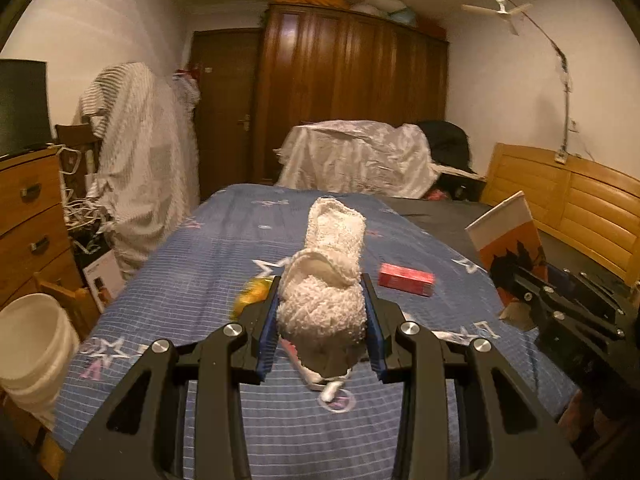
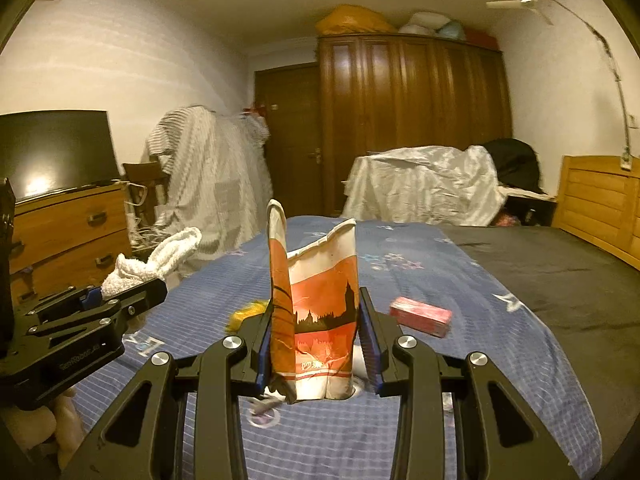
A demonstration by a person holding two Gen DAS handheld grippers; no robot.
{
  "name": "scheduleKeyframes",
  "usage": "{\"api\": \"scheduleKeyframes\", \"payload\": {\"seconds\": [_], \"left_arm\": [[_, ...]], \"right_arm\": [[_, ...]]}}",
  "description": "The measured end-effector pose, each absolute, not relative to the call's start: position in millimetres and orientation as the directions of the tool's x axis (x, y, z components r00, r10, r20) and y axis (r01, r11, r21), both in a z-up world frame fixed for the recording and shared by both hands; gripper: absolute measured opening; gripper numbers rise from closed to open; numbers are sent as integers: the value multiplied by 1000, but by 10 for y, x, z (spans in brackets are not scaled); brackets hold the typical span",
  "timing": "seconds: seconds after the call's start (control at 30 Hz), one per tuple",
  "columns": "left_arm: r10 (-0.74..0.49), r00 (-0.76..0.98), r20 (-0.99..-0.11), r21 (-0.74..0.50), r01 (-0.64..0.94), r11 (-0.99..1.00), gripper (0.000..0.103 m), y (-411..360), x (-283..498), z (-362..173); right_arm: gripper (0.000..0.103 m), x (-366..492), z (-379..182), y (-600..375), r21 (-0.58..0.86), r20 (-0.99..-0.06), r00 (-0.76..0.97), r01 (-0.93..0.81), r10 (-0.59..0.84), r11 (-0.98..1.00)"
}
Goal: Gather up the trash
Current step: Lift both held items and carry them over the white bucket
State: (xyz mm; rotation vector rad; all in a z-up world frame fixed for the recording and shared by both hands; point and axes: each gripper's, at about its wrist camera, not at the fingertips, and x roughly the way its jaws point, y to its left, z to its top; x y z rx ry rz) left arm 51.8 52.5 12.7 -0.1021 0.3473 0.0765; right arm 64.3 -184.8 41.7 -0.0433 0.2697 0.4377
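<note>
My left gripper (image 1: 322, 292) is shut on a white fluffy sock (image 1: 326, 304), held above the blue bedspread (image 1: 192, 280); the sock's cuff sticks forward. In the right wrist view the same sock (image 2: 160, 258) shows at the left in the left gripper (image 2: 120, 300). My right gripper (image 2: 318, 312) is shut on a crumpled orange-and-white paper bag (image 2: 320, 320), upright between the pads. That bag (image 1: 508, 248) appears at the right in the left wrist view. A red box (image 1: 406, 279) (image 2: 420, 316) and a yellow wrapper (image 1: 252, 294) (image 2: 248, 312) lie on the bed.
A white bucket (image 1: 32, 348) stands on the floor at the left, beside wooden drawers (image 1: 28, 224). A covered heap (image 1: 356, 160) sits past the bed's foot, before a dark wardrobe (image 1: 352, 88). A wooden headboard (image 1: 568, 196) runs along the right. A white scrap (image 1: 330, 388) lies under the sock.
</note>
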Motion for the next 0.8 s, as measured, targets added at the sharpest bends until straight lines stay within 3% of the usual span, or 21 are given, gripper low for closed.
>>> {"api": "scheduleKeyframes", "payload": {"seconds": [0.8], "left_arm": [[443, 813, -377, -93, -509, 856, 35, 2779, -77, 386]], "right_arm": [[37, 711, 968, 1220, 37, -384, 531, -808, 755, 588]]}}
